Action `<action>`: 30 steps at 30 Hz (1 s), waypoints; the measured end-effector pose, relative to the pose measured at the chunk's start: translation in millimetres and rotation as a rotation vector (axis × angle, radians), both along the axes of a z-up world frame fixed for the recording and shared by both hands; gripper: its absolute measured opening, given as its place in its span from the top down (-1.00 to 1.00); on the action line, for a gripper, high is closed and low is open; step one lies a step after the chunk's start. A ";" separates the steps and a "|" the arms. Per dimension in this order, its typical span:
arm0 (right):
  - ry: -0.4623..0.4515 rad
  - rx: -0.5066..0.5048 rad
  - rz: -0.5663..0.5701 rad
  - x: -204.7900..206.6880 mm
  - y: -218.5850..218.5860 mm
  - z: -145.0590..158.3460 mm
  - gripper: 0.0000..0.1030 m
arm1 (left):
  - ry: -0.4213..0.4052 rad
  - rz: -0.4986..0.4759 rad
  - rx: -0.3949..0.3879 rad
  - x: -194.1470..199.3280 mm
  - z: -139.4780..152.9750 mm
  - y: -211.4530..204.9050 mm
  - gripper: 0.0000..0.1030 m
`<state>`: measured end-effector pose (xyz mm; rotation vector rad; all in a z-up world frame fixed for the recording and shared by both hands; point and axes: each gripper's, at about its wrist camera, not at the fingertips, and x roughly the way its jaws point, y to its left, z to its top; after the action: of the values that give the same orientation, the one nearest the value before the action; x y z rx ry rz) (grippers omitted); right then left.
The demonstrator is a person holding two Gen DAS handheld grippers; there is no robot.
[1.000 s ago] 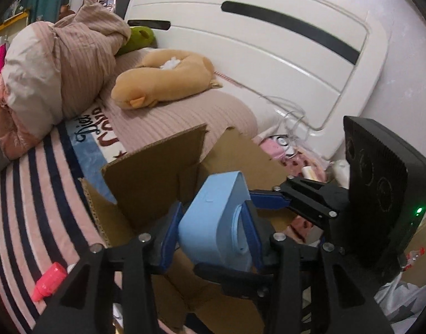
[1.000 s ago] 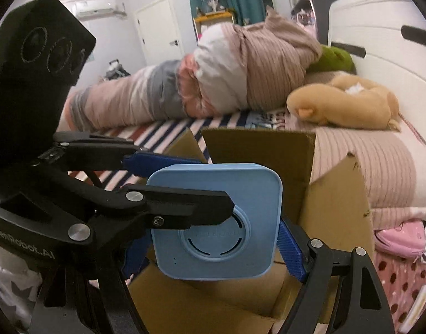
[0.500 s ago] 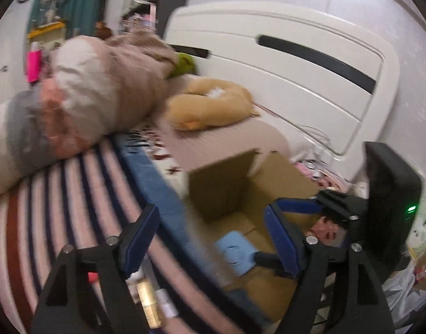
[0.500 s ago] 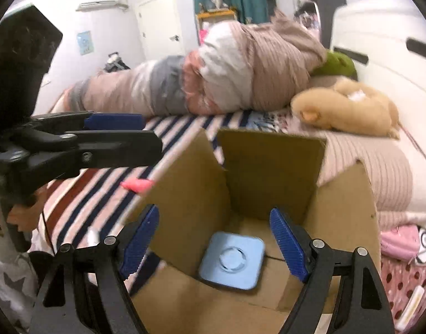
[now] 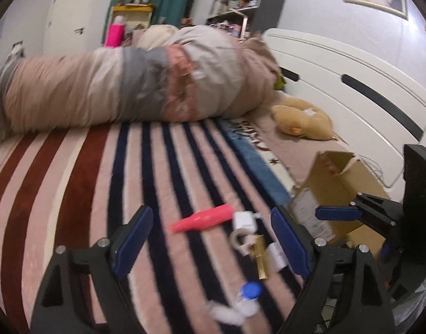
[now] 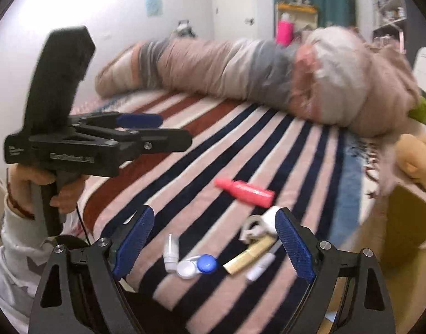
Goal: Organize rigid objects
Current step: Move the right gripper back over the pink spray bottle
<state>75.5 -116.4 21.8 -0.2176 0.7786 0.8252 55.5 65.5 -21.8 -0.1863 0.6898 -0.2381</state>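
Note:
Small rigid items lie on the striped blanket near the bed's edge: a pink bottle, a white charger with coiled cable, a gold tube, a white-and-blue contact lens case and a small white bottle. My left gripper hovers above them, jaws opening, nothing between them. My right gripper also hangs over them, jaws opening and empty. The cardboard box stands at the right. The blue device is not in view.
A rolled quilt lies across the far side of the bed, a tan plush toy by the white headboard. In the right wrist view a hand holds the left gripper's handle at the left. Striped blanket stretches leftward.
Both grippers let go of the blue device, which dropped into the box. Both then swung left, away from the box, to over the small items on the blanket.

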 end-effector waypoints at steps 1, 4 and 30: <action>0.007 -0.015 -0.003 4.1 6.5 -6.9 -0.70 | 0.003 0.007 -0.006 1.2 -8.0 5.2 -0.64; 0.047 -0.099 -0.038 29.7 34.3 -42.0 -0.70 | 0.052 0.038 -0.024 6.4 -35.0 22.8 -0.64; 0.190 -0.253 -0.075 100.4 102.1 -124.8 -0.52 | 0.076 0.143 -0.087 5.4 -63.9 71.3 -0.65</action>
<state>175.9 -14.2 -102.9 -0.3361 1.0656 0.6812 60.8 136.8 -85.7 -0.3281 0.7383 -0.1240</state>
